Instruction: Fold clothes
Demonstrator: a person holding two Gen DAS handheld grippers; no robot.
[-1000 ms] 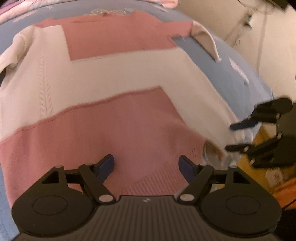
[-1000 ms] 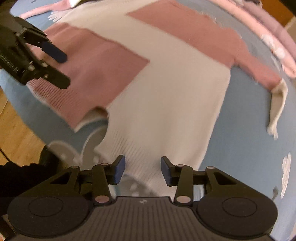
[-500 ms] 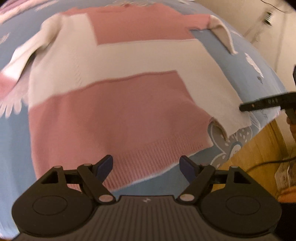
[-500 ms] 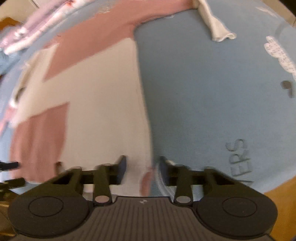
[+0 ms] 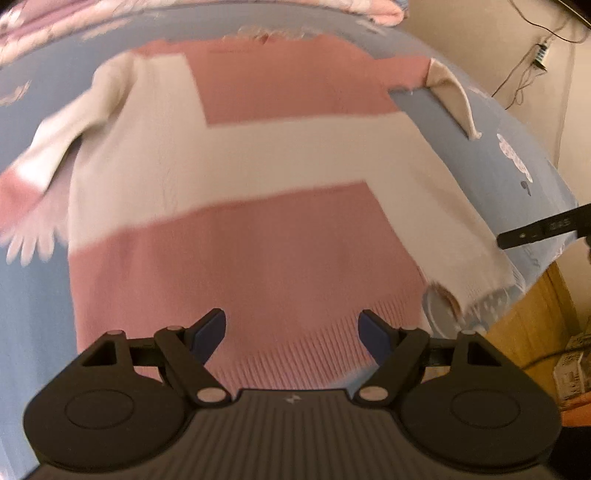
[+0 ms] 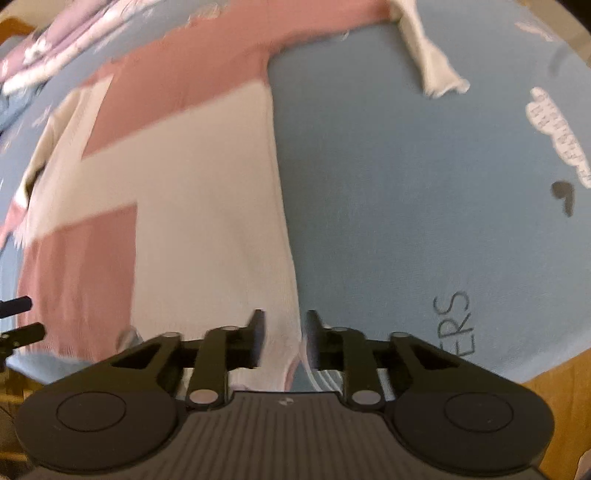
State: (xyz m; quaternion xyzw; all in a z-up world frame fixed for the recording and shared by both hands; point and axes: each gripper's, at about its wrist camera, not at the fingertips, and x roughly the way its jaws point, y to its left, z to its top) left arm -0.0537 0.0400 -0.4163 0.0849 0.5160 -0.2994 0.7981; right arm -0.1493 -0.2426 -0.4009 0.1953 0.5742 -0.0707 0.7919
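Lying spread flat on the blue bedsheet [image 5: 498, 177]: viewing the pink-and-cream sweater [image 5: 258, 258] from the hem end, with the ribbed pink hem nearest the camera and the neckline at the far end. Holding the left gripper [image 5: 291, 325] above that pink hem, jaws spread wide, released, with only the cloth below showing between the pads and nothing pinched. Holding the right gripper [image 6: 282, 332] over the sweater's [image 6: 207, 206] cream side edge near the hem corner, jaws just having been opening and now standing partly apart; framing the cream edge between the two pads without pressing on it. Seeing one black finger of the right gripper [image 5: 546, 227] at the picture's right edge in the left wrist view, just beside the cream corner, and the tips of the left gripper [image 6: 18, 317] at the picture's left edge in the right wrist view, over the pink panel. Noting a cream-cuffed sleeve [image 5: 454, 99] bent down across bare sheet, apart from the body, and the opposite sleeve [image 5: 48, 158] trailing off toward the picture's left, blurred. Noting a heap of pink clothing [image 5: 74, 22] beyond the neckline at the far end of the sheet. Noting printed cloud shapes [image 6: 561, 136] and dark lettering [image 6: 454, 325] on the bedsheet [image 6: 388, 203] beside the sweater. Noting wooden floor [image 5: 535, 325] past the sheet's edge and a cable [image 5: 532, 62] hanging on the wall. Finding nothing lying on top of the sweater.
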